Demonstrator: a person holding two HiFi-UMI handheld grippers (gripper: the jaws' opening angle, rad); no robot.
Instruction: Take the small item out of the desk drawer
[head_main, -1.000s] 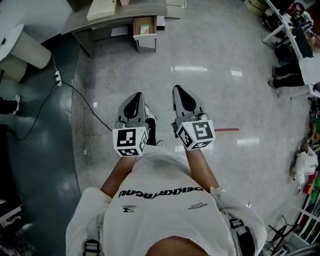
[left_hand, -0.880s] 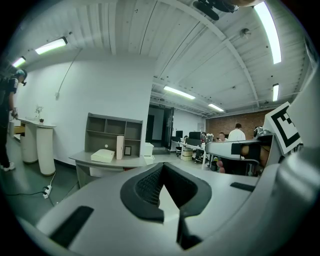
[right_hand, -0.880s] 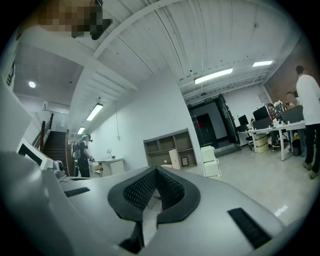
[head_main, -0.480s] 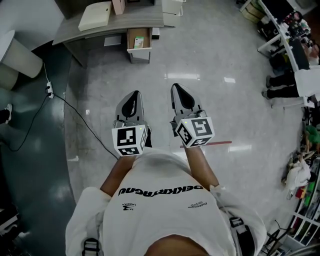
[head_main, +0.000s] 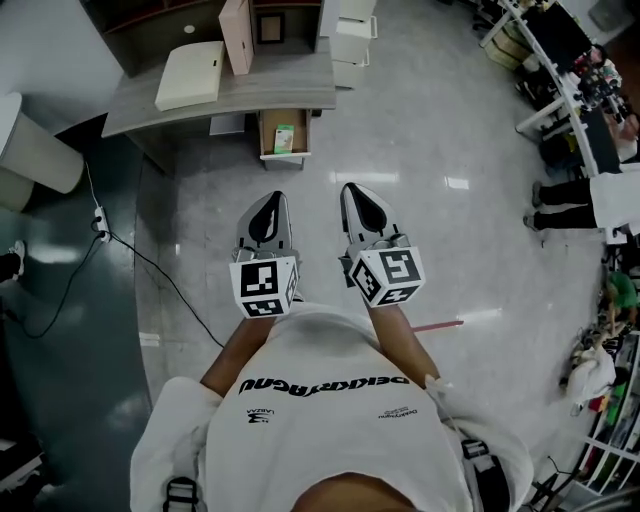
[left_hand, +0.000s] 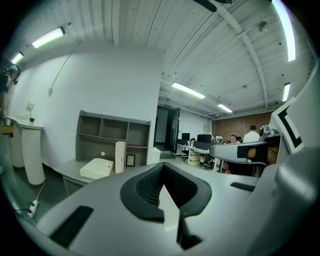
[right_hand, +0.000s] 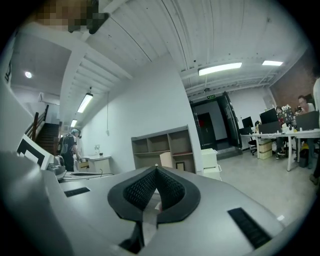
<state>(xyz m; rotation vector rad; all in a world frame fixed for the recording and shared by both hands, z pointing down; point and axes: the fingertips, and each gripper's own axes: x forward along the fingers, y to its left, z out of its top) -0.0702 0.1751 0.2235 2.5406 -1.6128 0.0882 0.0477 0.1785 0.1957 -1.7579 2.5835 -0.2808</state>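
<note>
A wide office room with a glossy pale grey floor (head_main: 420, 130), seen from above the person's head. A grey desk (head_main: 280, 92) stands ahead, at the top of the head view, with a shelf unit behind it. The person stands well back from the desk, holding both tools out in front. The left gripper (head_main: 266, 205) and the right gripper (head_main: 362, 200) both point toward the desk, each with its jaws pressed together and nothing between them.

Under the desk's front edge, a drawer (head_main: 284, 160) stands pulled open. On the desk top lie a flat cream box (head_main: 190, 75) and an upright pale box (head_main: 237, 35). A thin black cable (head_main: 150, 265) trails over the floor to the left of the desk. A small green item (head_main: 284, 138) lies inside the drawer.

Likely risks: reaching in with the jaws together would nudge the item away. The drawer sits low, so a poorly judged stoop could knock it.
</note>
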